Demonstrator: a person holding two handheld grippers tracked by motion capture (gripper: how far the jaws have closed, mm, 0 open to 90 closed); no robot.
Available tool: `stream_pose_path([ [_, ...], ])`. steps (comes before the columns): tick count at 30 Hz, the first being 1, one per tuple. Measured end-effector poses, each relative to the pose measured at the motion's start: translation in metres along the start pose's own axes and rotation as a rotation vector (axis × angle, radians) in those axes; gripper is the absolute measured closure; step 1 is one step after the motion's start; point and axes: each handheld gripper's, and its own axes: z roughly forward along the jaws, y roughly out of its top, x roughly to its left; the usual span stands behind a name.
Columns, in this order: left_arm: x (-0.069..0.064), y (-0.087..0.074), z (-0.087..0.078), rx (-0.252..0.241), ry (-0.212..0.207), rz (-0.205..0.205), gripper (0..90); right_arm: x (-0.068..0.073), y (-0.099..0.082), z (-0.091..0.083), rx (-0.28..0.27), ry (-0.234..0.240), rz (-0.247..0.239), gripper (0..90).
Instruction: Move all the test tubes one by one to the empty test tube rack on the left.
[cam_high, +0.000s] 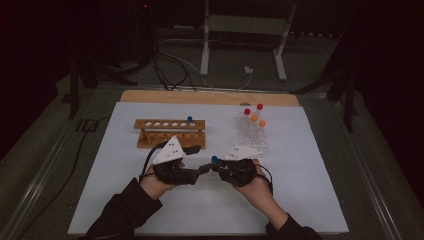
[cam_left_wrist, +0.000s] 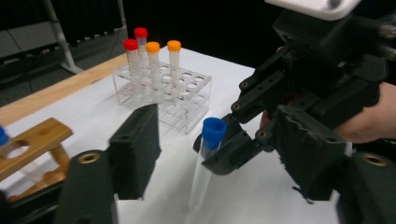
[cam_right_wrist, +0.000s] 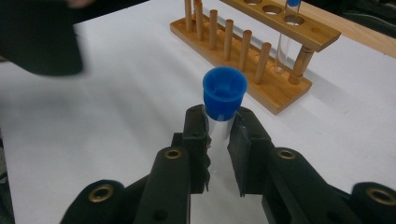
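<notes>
A clear test tube with a blue cap (cam_right_wrist: 224, 91) stands upright in my right gripper (cam_right_wrist: 219, 116), which is shut on the glass just below the cap. In the high view this tube (cam_high: 214, 159) sits between the two hands above the white mat. My left gripper (cam_left_wrist: 217, 140) faces the right gripper (cam_left_wrist: 224, 149). Its two black jaws stand on either side of the tube (cam_left_wrist: 205, 168) with a gap on each side and do not touch it. The left gripper (cam_high: 197, 170) and right gripper (cam_high: 218, 166) nearly meet tip to tip.
A wooden rack (cam_high: 170, 132) holds one blue-capped tube (cam_high: 190, 119) behind the left hand. At the back right, a clear plastic rack (cam_high: 252, 131) holds red-capped and orange-capped tubes (cam_left_wrist: 152, 51). The white mat (cam_high: 310, 190) covers the table.
</notes>
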Motion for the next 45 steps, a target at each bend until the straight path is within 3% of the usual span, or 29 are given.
stream_pose_path([
  [4, 0.0, 0.003, 0.014, 0.025, 0.022, 0.009, 40.9, 0.0, 0.0, -0.001, -0.008, -0.005, -0.003, 77.1],
  [10, 0.0, 0.0, 0.024, 0.049, -0.009, 0.022, 53.9, -0.001, 0.0, -0.002, -0.011, -0.01, -0.004, 77.1],
  [21, 0.002, 0.0, 0.03, 0.079, -0.023, 0.016, 75.1, -0.001, 0.0, -0.002, -0.006, -0.017, -0.005, 77.1],
  [31, 0.002, 0.003, 0.028, 0.067, -0.005, 0.051, 77.2, -0.003, 0.0, -0.003, -0.027, -0.005, 0.008, 75.7],
  [36, 0.011, 0.01, 0.018, 0.045, 0.037, 0.047, 77.3, -0.009, 0.001, -0.006, -0.063, -0.015, 0.049, 46.6],
  [41, 0.028, 0.02, 0.004, 0.016, 0.098, 0.036, 77.3, -0.02, 0.004, -0.013, -0.096, -0.016, 0.095, 31.0],
  [45, 0.044, 0.028, -0.007, -0.001, 0.152, 0.028, 77.2, -0.024, 0.005, -0.02, -0.124, -0.047, 0.113, 15.9],
])
